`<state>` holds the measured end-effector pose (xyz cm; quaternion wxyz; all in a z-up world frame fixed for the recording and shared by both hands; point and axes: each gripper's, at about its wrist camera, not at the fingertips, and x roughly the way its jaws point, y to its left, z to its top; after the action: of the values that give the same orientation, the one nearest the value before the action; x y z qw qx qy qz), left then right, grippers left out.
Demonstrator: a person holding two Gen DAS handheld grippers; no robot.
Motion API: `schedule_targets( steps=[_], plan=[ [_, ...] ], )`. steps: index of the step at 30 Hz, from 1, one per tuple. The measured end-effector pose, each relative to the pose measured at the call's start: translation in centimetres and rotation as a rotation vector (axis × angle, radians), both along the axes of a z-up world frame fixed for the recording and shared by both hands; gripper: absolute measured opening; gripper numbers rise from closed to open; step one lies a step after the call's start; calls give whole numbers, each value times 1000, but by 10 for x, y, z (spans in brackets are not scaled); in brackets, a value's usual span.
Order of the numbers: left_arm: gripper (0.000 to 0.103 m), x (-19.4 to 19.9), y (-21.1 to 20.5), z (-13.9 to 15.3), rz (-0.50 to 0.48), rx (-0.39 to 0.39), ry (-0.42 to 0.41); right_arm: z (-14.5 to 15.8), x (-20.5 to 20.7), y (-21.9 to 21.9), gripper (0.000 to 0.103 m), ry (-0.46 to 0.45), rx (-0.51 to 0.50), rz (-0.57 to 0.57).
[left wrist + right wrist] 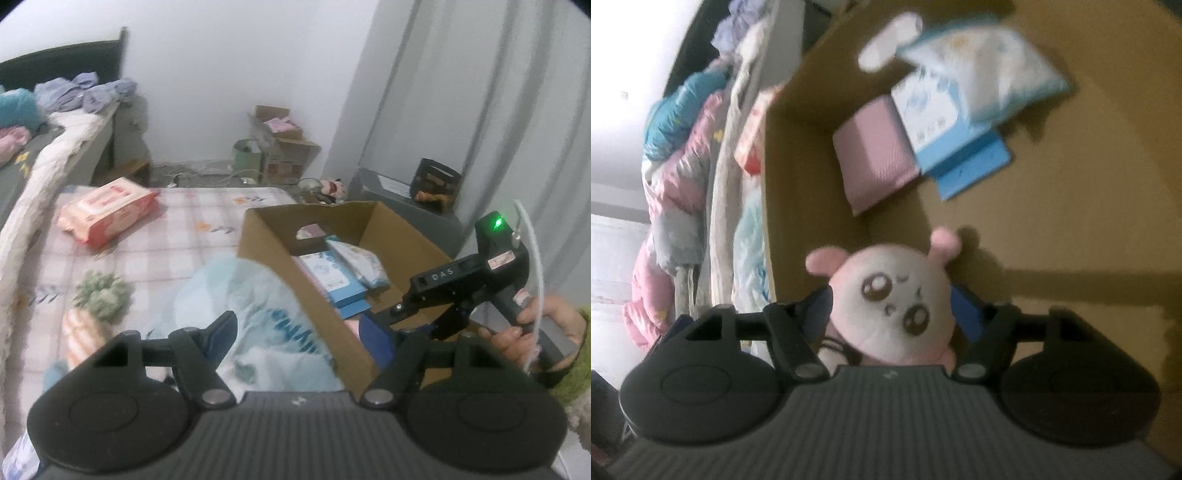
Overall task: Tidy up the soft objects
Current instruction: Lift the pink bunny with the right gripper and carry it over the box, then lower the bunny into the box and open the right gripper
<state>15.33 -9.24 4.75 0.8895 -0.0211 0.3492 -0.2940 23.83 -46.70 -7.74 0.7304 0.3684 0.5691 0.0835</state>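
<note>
I see open brown cardboard box [280, 258] on checked bed sheet [155, 251]; inside: blue-and-white soft packs [964, 96], pink padded pack [875, 155].

My right gripper [892, 310] tilts down into box; pink-and-white plush toy with big eyes [894, 302] sits between jaws, pads not clearly pressing it.

My left gripper [299, 328] hovers over pale blue plastic bag [258, 314], jaws apart, nothing gripped.

Only left view shows pink wipes pack [107, 210], carrot plush [92, 314], hand [535, 332] on right handle.
</note>
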Motion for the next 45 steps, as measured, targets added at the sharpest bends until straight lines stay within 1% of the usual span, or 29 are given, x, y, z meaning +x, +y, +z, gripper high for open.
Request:
schedule_targets(
  steps=[3,4,5,8,12,15,19,20,23,25,30,33,37,41,45],
  plan=[
    [74,-6,15,-3,29,-5,3,-11,7,11,74,50,-14,6],
    [74,-8,20,-3,36,-6,4,-14,9,13,79,62,-4,2],
    [74,-9,24,-4,46,-7,7,-16,11,16,79,64,-7,0],
    [74,-10,36,-7,69,-10,14,-13,14,17,79,54,-21,6],
    [74,-11,47,-14,89,-12,30,-14,11,14,75,38,-14,13],
    [74,-10,52,-17,98,-14,41,-17,7,9,75,45,19,-8],
    [74,-9,54,-18,100,-23,50,-27,4,-6,78,95,127,-81],
    [74,-8,53,-18,100,-24,50,-28,4,-7,78,100,137,-84],
    [74,-8,52,-19,100,-24,50,-27,5,-2,78,104,114,-56],
    [74,-8,52,-19,99,-25,50,-24,6,5,78,85,83,-28],
    [74,-7,50,-21,103,-23,58,-12,4,14,70,3,-6,33],
    [74,-6,49,-22,109,-20,65,5,1,25,69,-80,-107,110],
    [74,-6,49,-25,119,-19,73,27,3,46,68,-207,-300,235],
    [74,-6,49,-25,126,-13,75,37,13,65,68,-297,-461,343],
    [74,-6,50,-25,138,-7,79,38,24,80,69,-380,-584,468]
  ],
)
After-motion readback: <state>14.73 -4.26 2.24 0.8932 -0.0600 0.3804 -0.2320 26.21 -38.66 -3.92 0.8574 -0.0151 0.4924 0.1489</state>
